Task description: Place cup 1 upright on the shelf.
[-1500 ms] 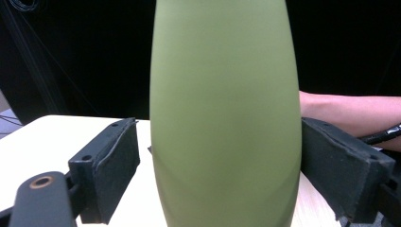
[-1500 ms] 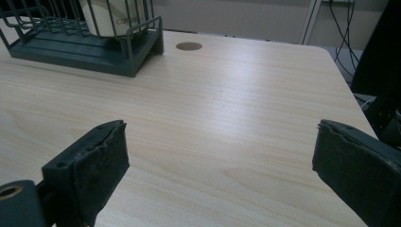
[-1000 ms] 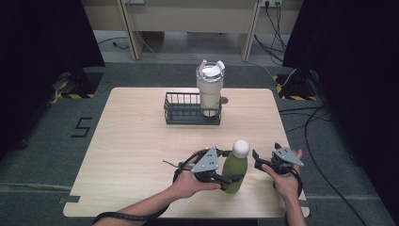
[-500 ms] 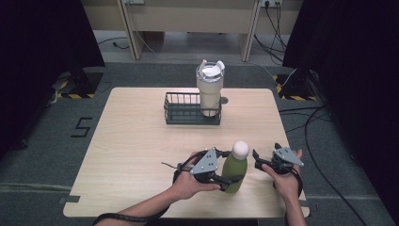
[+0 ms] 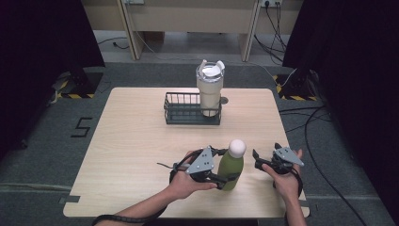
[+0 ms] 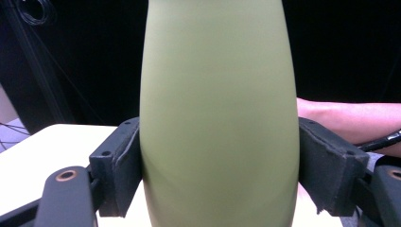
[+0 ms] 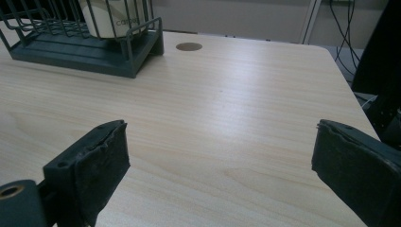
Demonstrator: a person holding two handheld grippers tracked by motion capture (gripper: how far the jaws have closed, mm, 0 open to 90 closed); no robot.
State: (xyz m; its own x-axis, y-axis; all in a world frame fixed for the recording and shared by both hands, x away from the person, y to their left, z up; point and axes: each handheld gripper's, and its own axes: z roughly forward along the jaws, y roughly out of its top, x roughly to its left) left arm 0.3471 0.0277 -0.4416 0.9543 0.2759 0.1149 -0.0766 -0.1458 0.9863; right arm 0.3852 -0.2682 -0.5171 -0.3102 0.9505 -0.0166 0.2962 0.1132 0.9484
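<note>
An olive-green bottle [image 5: 232, 167] with a white round cap stands upright near the table's front edge. My left gripper [image 5: 229, 176] is shut on its lower body from the left. In the left gripper view the bottle [image 6: 220, 109] is pressed between both black pads [image 6: 118, 165]; its base is out of frame. My right gripper [image 5: 257, 160] is held open just right of the bottle and apart from it. In the right gripper view its jaws [image 7: 222, 170] stand wide apart over bare wood.
A dark wire basket [image 5: 186, 109] sits at the table's far middle with a cream tumbler [image 5: 210, 89] standing in its right end. The basket [image 7: 71, 49] and a round table hole [image 7: 188, 46] lie ahead of the right gripper. Cables run on the floor to the right.
</note>
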